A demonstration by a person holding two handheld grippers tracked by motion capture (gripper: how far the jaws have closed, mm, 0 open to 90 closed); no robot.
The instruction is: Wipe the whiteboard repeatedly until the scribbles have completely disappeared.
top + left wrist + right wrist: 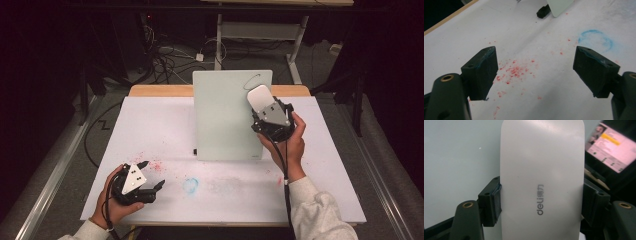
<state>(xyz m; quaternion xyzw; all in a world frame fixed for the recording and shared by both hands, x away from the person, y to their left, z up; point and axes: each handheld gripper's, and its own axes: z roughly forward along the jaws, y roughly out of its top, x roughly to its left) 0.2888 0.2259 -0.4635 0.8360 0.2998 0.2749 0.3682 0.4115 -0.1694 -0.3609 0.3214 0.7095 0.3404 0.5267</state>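
White deli eraser (541, 182) pinched by right gripper (272, 117) at whiteboard (225, 120) top corner, by the pen loop | left gripper (145, 182) idle, jaws spread | risk: hard push tips the propped board

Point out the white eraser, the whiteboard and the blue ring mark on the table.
white eraser (541, 182): right gripper view, middle of its flat back, above the logo.
whiteboard (222, 117): high view, bare middle of its face.
blue ring mark (595, 40): left gripper view, inside the smudged circle.
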